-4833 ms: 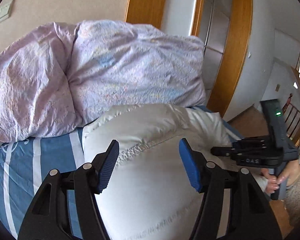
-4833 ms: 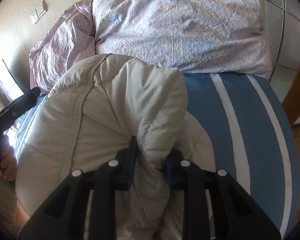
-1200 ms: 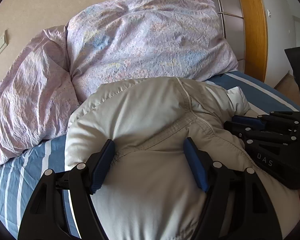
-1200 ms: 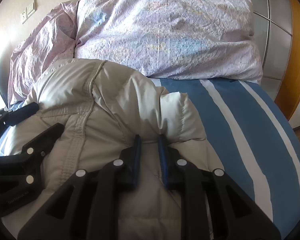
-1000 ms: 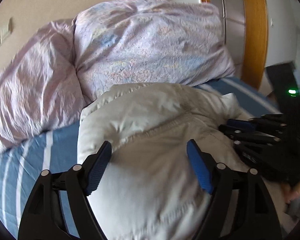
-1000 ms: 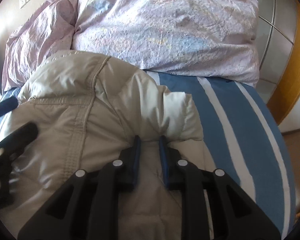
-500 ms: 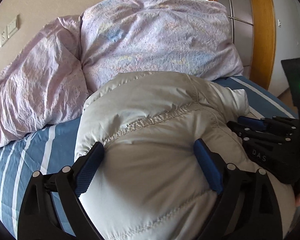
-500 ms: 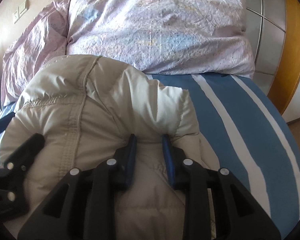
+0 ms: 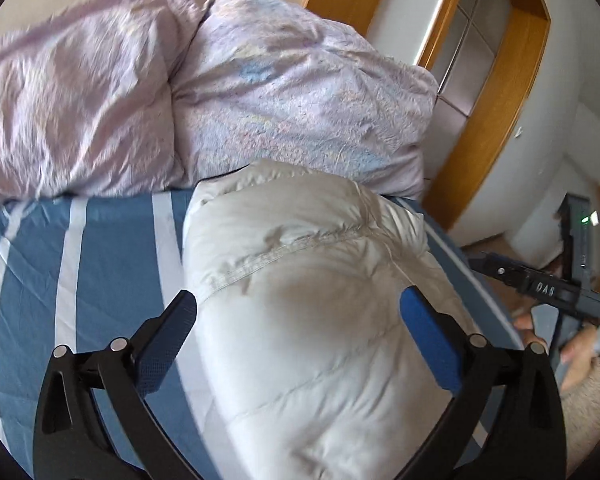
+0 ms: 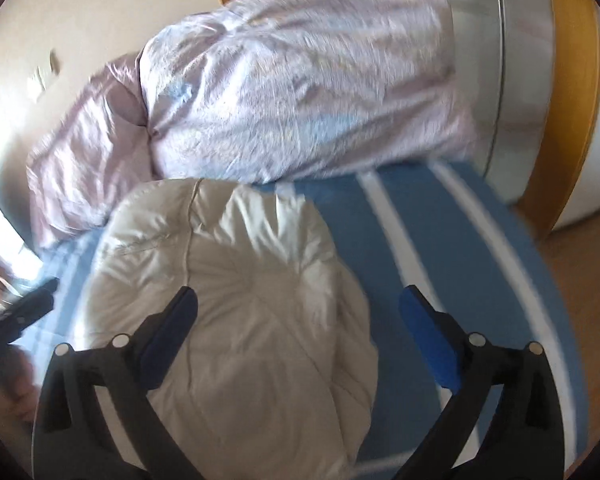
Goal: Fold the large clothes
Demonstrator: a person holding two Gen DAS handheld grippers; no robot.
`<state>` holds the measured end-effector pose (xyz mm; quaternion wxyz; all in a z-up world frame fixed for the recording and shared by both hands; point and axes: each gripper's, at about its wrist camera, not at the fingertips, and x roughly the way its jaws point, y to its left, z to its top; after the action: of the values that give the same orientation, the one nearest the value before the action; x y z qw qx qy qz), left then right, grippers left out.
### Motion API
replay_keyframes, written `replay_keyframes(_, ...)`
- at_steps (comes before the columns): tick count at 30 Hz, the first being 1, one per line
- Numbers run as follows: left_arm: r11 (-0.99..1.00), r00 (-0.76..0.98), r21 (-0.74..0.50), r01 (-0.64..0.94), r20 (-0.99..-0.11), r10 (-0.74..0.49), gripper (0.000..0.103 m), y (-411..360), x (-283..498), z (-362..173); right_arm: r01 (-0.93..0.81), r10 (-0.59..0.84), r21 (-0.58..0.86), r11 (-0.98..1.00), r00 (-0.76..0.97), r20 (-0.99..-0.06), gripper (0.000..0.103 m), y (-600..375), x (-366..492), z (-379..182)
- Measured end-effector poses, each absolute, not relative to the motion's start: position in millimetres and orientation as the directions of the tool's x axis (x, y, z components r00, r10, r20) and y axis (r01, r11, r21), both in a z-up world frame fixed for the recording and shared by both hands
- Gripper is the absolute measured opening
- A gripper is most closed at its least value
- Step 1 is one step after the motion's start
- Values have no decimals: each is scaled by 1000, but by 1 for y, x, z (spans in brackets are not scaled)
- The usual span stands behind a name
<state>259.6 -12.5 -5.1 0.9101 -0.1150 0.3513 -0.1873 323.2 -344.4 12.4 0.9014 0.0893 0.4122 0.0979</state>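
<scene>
A: Fingers first: both the left gripper [image 9: 298,332] and right gripper [image 10: 296,332] are opening, nothing pinched.

B: I see the puffy jacket [image 9: 320,320] folded, near the pillows [image 9: 292,108]. It may spring open unpressed.

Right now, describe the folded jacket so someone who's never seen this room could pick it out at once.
Find the bed with the blue and white striped sheet. At its head lies a crumpled lilac duvet, and just in front of that sits the puffy jacket as a rounded bundle. It is the only cream-coloured, quilted, stitched thing there, plain where its neighbours are striped or patterned.
</scene>
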Motion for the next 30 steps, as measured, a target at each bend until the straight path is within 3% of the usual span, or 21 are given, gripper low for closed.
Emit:
replay_keyframes(4, 858, 626, -459, 232, -604, -493, 102, 12, 268, -16, -32, 420, 468, 883, 500, -758, 101, -379, 336, -17)
replay_keyframes(10, 820, 574, -542, 183, -618, -537, 102, 21, 282, -36, 82, 569, 645, 760, 397, -720, 101, -400, 347, -63)
replay_keyframes(30, 754, 480, -632, 179, -612, -628, 102, 10, 302, -74, 7, 749, 758, 652, 144, -646, 101, -366, 375, -102)
